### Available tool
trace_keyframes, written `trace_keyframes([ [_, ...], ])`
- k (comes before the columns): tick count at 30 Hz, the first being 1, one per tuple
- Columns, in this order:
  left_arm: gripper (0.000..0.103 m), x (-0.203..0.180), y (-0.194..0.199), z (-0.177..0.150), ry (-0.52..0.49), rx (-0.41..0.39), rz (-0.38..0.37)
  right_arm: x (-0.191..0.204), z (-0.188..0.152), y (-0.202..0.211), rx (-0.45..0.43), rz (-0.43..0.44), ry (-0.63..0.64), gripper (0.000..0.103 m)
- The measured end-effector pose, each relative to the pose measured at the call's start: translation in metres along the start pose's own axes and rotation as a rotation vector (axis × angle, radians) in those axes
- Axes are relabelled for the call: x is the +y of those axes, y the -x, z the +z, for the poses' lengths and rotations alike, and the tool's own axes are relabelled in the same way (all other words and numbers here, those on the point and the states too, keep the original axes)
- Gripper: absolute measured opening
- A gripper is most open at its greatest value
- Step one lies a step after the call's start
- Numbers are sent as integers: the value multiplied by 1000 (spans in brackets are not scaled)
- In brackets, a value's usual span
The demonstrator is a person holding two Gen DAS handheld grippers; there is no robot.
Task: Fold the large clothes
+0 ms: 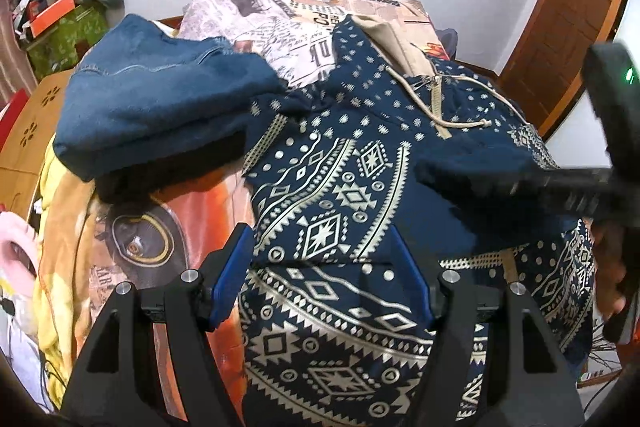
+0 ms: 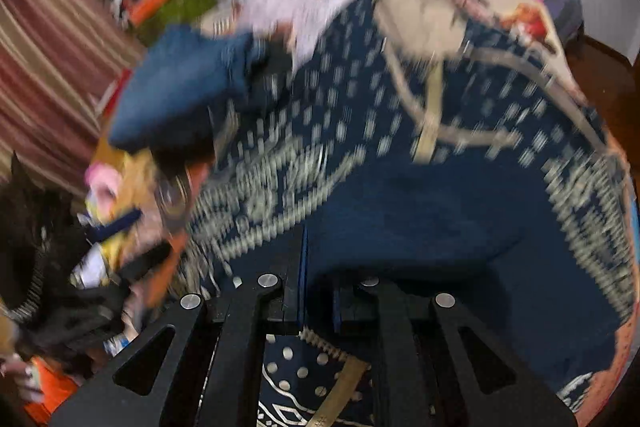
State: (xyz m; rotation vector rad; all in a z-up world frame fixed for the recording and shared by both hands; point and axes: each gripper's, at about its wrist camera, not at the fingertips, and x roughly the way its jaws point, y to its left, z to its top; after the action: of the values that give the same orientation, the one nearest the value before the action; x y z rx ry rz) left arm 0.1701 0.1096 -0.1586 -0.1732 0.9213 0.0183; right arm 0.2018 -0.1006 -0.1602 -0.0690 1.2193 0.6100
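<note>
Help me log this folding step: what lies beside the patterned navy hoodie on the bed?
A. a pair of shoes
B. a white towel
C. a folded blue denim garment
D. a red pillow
C: a folded blue denim garment rests just left of the patterned navy hoodie.

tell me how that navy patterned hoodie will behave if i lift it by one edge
The hoodie will probably flop and drape: it lies in soft folds on the bed. It looks thick, so likely weighty for cloth. Its drawstrings lie loose and would probably dangle.
</note>
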Motion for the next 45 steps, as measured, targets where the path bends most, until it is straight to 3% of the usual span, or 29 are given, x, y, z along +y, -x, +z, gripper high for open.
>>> trace_keyframes([
  [5, 68, -5, -2, -2, -15, 13, 15, 18, -13, 3, 49, -79, 135, 9],
  [10, 68, -20, -2, 9, -38, 9, 13, 11, -23, 15, 70, -73, 175, 23],
  [16, 68, -58, -2, 29, -115, -19, 2, -21, -35, 48, -3, -69, 129, 31],
  [22, 68, -109, -14, 50, -226, -37, -20, -63, -51, 85, -97, -193, 68, 34],
  [26, 68, -144, -29, 52, -294, -4, -65, -95, -52, 105, -146, -295, 8, 35],
  [30, 68, -175, -44, 41, -394, 36, -85, -128, -51, 121, -190, -326, -85, 37],
  [33, 68, -188, -50, 33, -444, 14, -61, -151, -51, 125, -219, -345, -171, 43],
  [36, 67, -196, -66, 26, -475, 42, -34, -165, -54, 121, -225, -348, -231, 43],
  [39, 67, -196, -67, 28, -485, 19, -26, -175, -56, 105, -198, -341, -277, 43],
  [45, 44, -179, -86, 52, -423, 26, 34, -180, -67, 76, -133, -310, -313, 43],
])
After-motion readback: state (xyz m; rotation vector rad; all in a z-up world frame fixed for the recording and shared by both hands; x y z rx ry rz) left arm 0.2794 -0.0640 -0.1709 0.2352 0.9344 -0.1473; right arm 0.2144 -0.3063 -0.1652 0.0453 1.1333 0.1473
